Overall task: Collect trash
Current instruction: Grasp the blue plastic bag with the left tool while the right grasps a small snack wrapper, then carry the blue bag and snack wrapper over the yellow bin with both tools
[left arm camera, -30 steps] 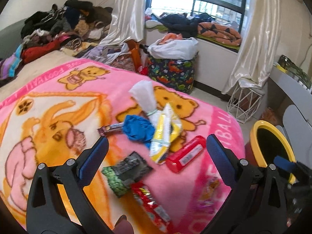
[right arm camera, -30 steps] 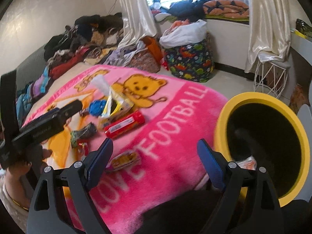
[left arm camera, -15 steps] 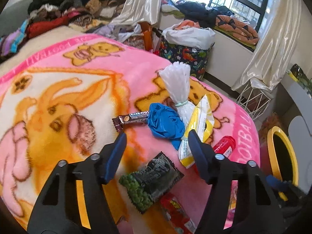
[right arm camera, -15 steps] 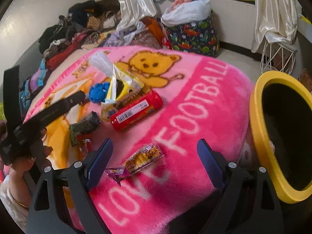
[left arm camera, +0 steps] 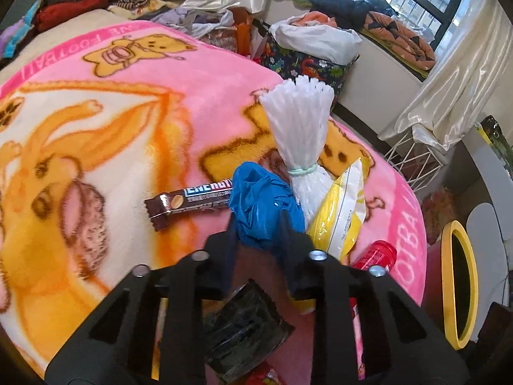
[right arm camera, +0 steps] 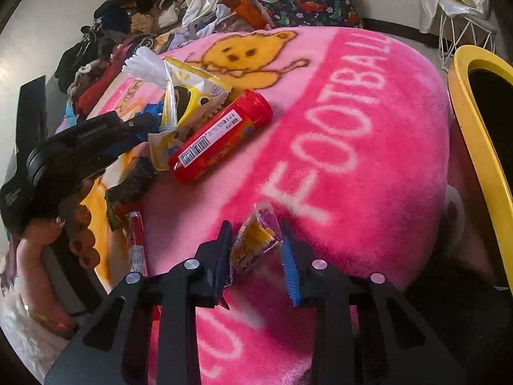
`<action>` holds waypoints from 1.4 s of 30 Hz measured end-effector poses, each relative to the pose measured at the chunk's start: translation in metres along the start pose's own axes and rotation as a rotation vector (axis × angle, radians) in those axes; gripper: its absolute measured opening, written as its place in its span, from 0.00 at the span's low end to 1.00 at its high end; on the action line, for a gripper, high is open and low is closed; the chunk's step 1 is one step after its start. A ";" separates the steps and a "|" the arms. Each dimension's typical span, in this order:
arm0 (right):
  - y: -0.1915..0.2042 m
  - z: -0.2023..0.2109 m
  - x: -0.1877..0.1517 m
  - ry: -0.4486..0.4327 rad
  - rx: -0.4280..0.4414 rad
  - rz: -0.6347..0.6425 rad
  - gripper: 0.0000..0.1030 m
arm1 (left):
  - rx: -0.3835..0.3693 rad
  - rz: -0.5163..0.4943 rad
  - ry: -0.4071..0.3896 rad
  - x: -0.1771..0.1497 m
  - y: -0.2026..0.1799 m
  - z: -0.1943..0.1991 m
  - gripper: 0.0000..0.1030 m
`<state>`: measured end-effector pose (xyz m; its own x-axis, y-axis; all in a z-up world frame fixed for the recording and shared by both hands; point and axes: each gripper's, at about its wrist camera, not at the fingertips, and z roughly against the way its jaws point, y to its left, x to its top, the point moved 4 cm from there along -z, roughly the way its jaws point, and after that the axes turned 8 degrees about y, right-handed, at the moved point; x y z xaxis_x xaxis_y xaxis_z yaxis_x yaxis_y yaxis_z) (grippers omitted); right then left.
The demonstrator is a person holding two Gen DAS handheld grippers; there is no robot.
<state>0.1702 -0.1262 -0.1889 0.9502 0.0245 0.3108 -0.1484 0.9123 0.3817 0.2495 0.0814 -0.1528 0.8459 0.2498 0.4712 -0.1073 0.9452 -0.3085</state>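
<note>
The black plastic left gripper (left arm camera: 256,221) carries silver screws and slotted arms. The matching black right gripper (right arm camera: 256,250) has blue ribbed pads (right arm camera: 290,269). Beside it, a fluffy white sleeve (right arm camera: 22,317) shows.

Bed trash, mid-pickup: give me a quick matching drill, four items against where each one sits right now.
Items:
1. blue bag
2. orange wrapper
3. red tube
4. chocolate bar

Places:
A. between the right gripper's closing jaws
B. lying free, left of the blue bag
C. between the left gripper's closing jaws
D. beside the yellow packet

Pairs: 1-C, 2-A, 3-D, 4-B
</note>
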 end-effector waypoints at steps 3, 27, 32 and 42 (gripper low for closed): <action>0.003 0.004 -0.002 -0.016 0.013 0.014 0.25 | -0.011 0.001 -0.003 -0.002 -0.001 0.001 0.05; 0.031 0.067 -0.002 -0.201 0.070 0.178 0.25 | -0.066 -0.115 -0.175 -0.036 -0.036 0.092 0.02; 0.024 0.083 -0.001 -0.234 0.072 0.164 0.25 | -0.090 -0.134 -0.202 -0.037 -0.053 0.105 0.02; -0.009 0.127 0.007 -0.322 0.036 0.103 0.25 | -0.140 -0.197 -0.217 -0.042 -0.099 0.116 0.02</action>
<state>0.1432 -0.1859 -0.0797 0.7952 -0.0195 0.6061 -0.2542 0.8967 0.3623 0.1642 0.0024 -0.0460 0.7104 0.1180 0.6938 0.1335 0.9454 -0.2974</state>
